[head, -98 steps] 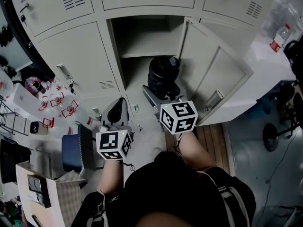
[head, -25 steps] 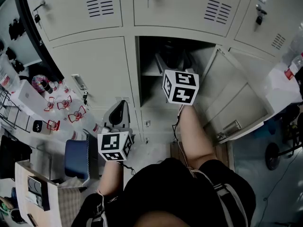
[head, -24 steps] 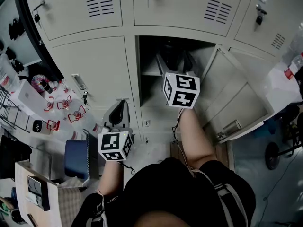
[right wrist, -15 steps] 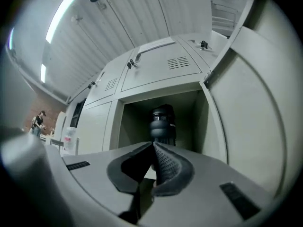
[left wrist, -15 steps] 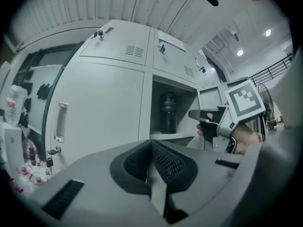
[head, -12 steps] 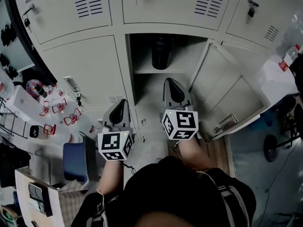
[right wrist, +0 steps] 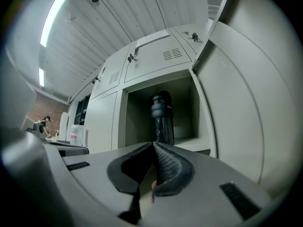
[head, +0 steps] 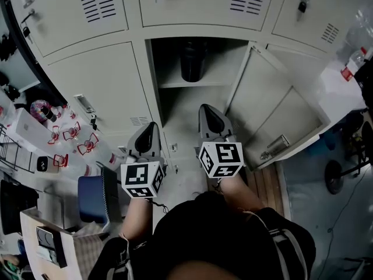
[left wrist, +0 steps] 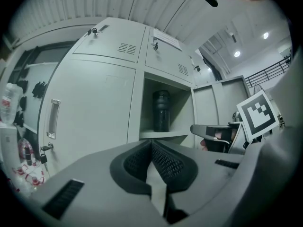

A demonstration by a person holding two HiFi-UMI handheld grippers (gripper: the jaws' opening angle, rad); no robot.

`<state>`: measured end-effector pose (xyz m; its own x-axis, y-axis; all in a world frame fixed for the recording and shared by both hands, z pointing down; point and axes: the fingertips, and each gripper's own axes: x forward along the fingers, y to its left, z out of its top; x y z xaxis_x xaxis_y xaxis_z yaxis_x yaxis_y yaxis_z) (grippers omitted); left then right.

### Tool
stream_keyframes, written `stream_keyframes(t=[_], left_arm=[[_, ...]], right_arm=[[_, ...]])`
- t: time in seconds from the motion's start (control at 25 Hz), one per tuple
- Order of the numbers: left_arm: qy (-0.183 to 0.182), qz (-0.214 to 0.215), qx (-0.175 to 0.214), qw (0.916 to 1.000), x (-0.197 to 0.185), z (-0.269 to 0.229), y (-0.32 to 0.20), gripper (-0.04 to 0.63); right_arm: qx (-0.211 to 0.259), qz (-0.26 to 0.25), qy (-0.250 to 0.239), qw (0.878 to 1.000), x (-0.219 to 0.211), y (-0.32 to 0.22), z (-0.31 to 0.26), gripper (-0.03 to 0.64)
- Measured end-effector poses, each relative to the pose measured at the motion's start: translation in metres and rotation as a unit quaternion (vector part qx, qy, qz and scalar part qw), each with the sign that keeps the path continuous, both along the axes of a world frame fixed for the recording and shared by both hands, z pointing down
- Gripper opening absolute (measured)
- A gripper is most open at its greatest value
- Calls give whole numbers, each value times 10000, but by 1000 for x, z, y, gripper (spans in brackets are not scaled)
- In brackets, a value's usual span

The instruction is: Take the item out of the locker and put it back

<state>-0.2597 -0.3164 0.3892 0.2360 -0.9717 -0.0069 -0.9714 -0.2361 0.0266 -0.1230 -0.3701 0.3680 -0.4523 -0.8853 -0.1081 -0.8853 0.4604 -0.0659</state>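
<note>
A black bottle (head: 192, 63) stands on the shelf (head: 201, 84) of the open locker (head: 175, 107). The left hand-held gripper (head: 150, 127) and right hand-held gripper (head: 205, 108) hang before it, both clenched empty.

Person at bottom centre of frame: black short-sleeved top (head: 215, 238), pale-edged straps (head: 278, 238) at sides. Left tool (head: 148, 127), right tool (head: 205, 108): grey rounded shells, white cubes with black square markers. Pads (left wrist: 168, 162) dark, ribbed. Thin cable (head: 158, 205) below left cube.

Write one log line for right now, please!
black bottle: on locker shelf | locker door: open | left gripper: jaws shut, empty | right gripper: jaws shut, empty
</note>
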Motion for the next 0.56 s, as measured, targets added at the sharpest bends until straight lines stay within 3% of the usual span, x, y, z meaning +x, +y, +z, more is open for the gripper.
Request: stream_keyframes(t=[0.56], left_arm=[[-23, -70, -27, 10000, 7, 2, 11, 12]], right_arm=[[-111, -184, -32, 9998, 2, 11, 7, 14]])
